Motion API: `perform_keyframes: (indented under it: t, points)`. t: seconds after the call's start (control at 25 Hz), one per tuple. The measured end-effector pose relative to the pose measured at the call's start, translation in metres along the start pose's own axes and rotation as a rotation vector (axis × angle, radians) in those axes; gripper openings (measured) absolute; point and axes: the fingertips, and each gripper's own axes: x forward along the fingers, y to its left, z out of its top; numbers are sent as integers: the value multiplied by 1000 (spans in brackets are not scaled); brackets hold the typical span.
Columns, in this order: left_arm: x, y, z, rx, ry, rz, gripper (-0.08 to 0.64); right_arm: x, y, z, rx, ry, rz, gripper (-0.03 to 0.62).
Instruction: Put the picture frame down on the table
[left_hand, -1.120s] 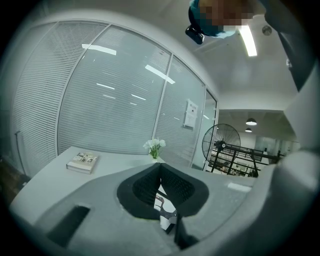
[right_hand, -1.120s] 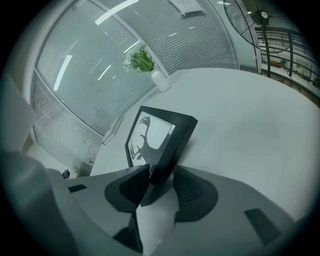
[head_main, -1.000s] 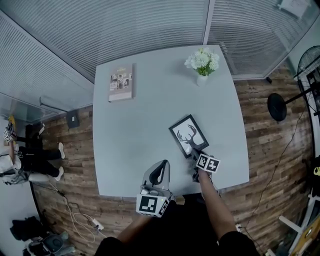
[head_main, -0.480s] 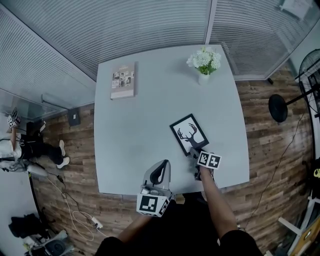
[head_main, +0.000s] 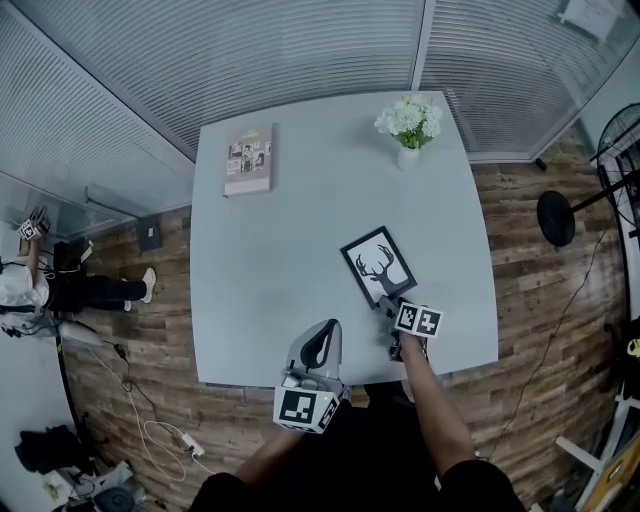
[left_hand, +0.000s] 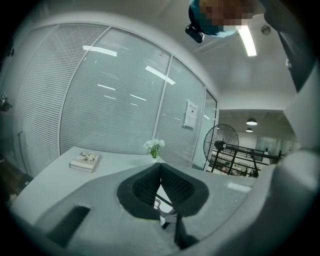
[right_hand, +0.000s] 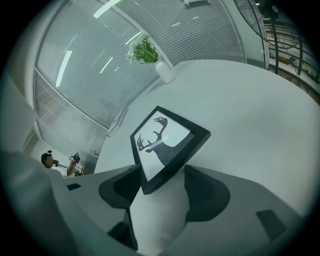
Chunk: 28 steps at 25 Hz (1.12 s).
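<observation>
Picture frame (head_main: 379, 267) lies seemingly flat — long axis diagonal

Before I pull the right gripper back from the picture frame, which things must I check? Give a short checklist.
1. Right gripper released: ok, its jaws have just been opening; the picture frame corner lies between them, unsqueezed.
2. Frame flat on table: ok.
3. Frame away from table edge: ok.
4. Left gripper shut, empty, away from frame: ok.
5. One pad touching frame edge: cannot tell.
</observation>
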Motion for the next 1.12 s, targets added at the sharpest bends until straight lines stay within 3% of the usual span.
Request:
perform_keyframes:
  t: [0.6, 0.92, 1.12]
  points:
    - [-37, -15, 9, 5, -47, 0, 15, -40, 12, -7, -78, -50, -7, 230]
    - [-80, -23, 15, 10, -88, -11, 15, -90, 43, -23, -230, -121, -18, 73]
    - [-115, -25, 13, 9, -103, -24, 15, -131, 75, -43, -313, -194, -15, 43]
